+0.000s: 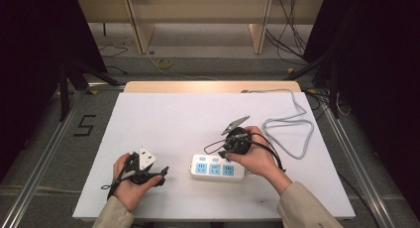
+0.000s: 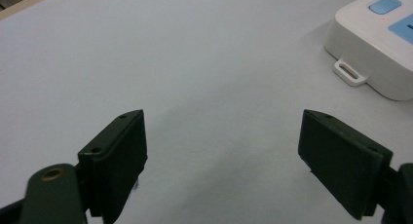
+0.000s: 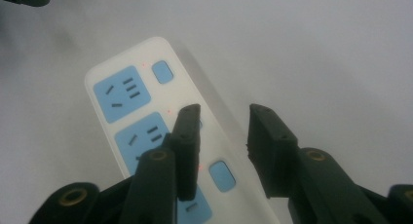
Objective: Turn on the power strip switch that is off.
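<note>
Hovering over an unmarked power strip (image 3: 146, 117), right gripper (image 3: 223, 118) jaws narrow; left gripper (image 2: 224, 136) jaws wide.

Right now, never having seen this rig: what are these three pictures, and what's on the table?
No robot here: a person holds a handheld gripper in each hand. The high view looks down on the white table. The left gripper sits near the front left, fingers wide apart over bare table, holding nothing. The right gripper hovers over a white power strip with blue sockets; its own camera shows the fingers partly open above the strip, gripping nothing. A grey cable loops at the right. The other two pictures come from cameras riding on each gripper.
</note>
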Demonstrator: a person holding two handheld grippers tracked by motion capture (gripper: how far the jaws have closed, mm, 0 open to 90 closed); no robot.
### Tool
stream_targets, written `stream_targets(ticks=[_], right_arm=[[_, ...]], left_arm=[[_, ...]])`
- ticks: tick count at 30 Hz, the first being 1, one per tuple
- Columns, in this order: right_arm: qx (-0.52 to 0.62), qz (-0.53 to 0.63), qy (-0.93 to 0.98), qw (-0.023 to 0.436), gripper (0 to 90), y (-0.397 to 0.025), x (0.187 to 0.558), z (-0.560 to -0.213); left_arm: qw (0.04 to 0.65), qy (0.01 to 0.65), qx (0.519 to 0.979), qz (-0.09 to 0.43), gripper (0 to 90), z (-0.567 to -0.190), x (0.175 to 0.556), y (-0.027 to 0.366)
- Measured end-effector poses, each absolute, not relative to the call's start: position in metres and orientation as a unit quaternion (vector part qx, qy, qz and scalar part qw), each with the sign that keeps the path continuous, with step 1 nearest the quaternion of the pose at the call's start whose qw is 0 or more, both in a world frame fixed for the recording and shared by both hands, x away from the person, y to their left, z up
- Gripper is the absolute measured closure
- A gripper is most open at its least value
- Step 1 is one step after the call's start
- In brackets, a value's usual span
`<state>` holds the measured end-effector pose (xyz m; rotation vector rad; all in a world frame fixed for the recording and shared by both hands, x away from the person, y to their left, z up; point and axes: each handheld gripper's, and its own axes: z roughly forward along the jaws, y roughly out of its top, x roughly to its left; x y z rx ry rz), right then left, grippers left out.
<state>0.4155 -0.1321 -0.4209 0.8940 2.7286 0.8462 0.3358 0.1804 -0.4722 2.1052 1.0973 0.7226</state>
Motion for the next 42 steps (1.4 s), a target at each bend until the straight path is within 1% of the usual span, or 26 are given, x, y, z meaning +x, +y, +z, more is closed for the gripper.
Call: stream_targets(ticks=[3,9,13,28,42], right_arm=[[0.304,0.292,0.903,0.078,62.3,-0.144,0.413,-0.421],[0.322,0.315,0.888,0.091,53.6,-0.167,0.407,-0.421],[0.331,0.329,0.879,0.098,51.0,-0.185,0.401,-0.423],[0.367,0.381,0.839,0.126,49.7,-0.25,0.37,-0.436],[0.377,0.397,0.826,0.136,49.4,-0.26,0.358,-0.442]], left_arm=[[0.325,0.419,0.802,0.276,17.8,-0.472,0.336,0.18],[0.324,0.419,0.802,0.275,17.7,-0.472,0.335,0.181],[0.325,0.42,0.801,0.276,17.7,-0.472,0.335,0.182],[0.328,0.425,0.798,0.273,17.6,-0.472,0.335,0.183],[0.328,0.439,0.791,0.271,16.4,-0.475,0.339,0.19]])
